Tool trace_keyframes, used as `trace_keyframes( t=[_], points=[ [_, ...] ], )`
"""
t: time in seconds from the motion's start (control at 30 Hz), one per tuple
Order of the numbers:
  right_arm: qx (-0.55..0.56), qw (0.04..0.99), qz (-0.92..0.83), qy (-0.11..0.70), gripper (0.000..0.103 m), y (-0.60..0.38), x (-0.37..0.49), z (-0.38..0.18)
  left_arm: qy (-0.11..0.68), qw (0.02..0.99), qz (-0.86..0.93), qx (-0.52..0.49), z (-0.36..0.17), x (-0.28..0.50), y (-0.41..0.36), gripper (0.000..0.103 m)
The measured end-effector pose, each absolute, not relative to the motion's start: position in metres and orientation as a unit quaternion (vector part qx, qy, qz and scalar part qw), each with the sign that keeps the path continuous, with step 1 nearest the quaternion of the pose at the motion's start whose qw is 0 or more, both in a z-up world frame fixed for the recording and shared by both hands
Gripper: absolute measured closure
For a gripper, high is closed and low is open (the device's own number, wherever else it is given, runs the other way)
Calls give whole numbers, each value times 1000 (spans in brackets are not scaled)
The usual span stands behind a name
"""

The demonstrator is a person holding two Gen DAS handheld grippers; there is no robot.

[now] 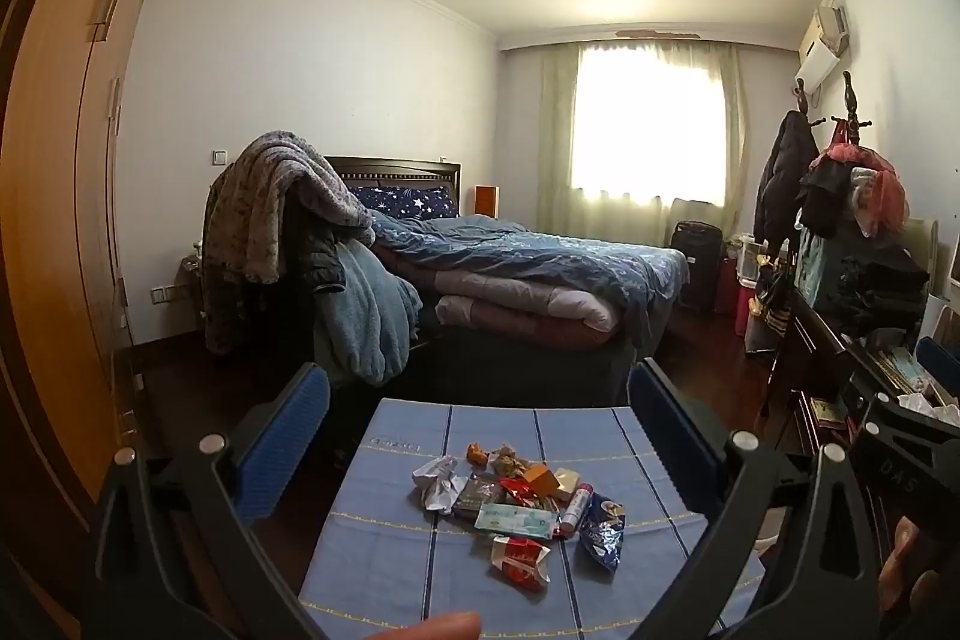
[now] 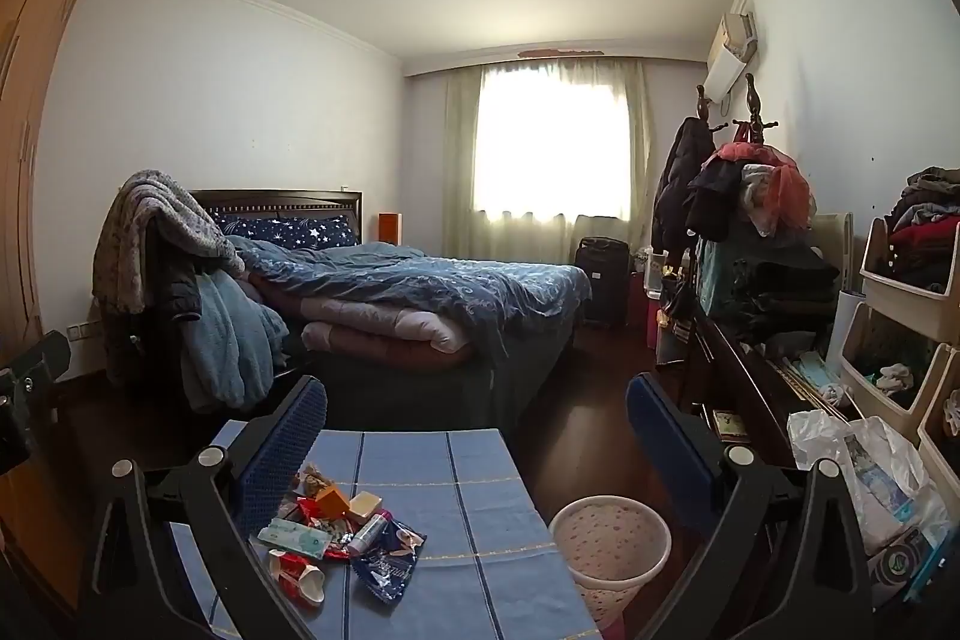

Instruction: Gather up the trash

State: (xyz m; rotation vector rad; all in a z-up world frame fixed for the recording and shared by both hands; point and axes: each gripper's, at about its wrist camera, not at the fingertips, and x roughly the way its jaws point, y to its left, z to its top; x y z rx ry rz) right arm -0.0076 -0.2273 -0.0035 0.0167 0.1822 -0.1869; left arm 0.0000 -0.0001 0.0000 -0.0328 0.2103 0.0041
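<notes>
A pile of trash (image 1: 522, 502) lies on a small table with a blue cloth (image 1: 390, 538): crumpled white paper (image 1: 438, 484), a red wrapper (image 1: 519, 562), a blue foil bag (image 1: 603, 526), a tissue pack (image 1: 516, 520), an orange box (image 1: 540, 478). The pile also shows in the right wrist view (image 2: 336, 538). A pink dotted waste bin (image 2: 609, 544) stands on the floor right of the table. My left gripper (image 1: 480, 430) is open and empty above the pile. My right gripper (image 2: 477, 442) is open and empty above the table's right part.
A bed with blue bedding (image 1: 510, 274) stands behind the table. A dark dresser (image 2: 750, 388) piled with clothes and a plastic bag (image 2: 870, 478) runs along the right. A wooden wardrobe (image 1: 54, 220) is at the left. Dark floor (image 2: 576, 436) lies between bed and dresser.
</notes>
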Motion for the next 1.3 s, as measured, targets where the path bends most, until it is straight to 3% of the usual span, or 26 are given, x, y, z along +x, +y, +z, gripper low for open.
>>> trace_keyframes(
  t=[1.3],
  points=[
    [4,992,-94,86,3,-232,-18,5,104,994,3,-29,0,-2,5,3]
  ],
)
